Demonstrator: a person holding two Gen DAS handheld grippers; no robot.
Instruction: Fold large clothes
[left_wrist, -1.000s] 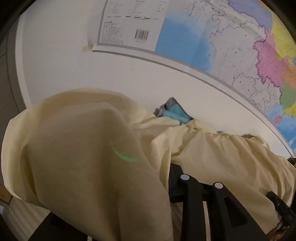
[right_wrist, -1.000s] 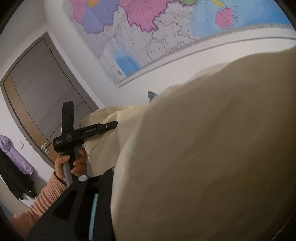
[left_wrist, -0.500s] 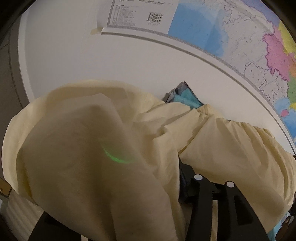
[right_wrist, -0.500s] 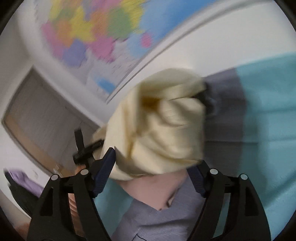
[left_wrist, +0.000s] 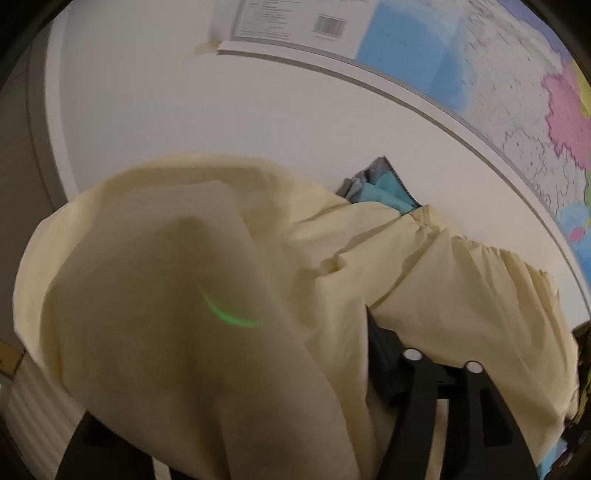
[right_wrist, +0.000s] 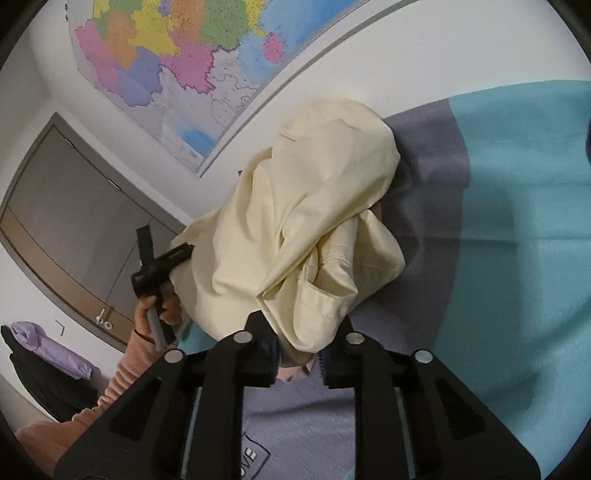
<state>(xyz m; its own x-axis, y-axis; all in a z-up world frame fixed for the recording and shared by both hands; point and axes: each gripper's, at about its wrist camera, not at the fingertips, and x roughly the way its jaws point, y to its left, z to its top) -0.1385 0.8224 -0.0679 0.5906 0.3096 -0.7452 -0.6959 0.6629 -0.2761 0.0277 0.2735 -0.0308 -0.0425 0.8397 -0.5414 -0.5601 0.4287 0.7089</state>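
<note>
Right wrist view: the cream garment (right_wrist: 306, 221) is seen bunched on the teal and grey bedding (right_wrist: 517, 221), its lower hem caught between the jaws of the right tool (right_wrist: 301, 350), which are closing on it. From there the cloth is stretched up and left to the left tool (right_wrist: 162, 266), whose jaws are opening, cloth draped over them. The right tool is judged the nearer for the coming fold.

From the left wrist we look forward and down, very close onto the crumpled pale yellow cotton garment (left_wrist: 184, 295), towards the coloured wall map (left_wrist: 480, 74). Our right wrist view faces that same garment (right_wrist: 314, 221) and map (right_wrist: 177, 55) from slightly farther back.
</note>
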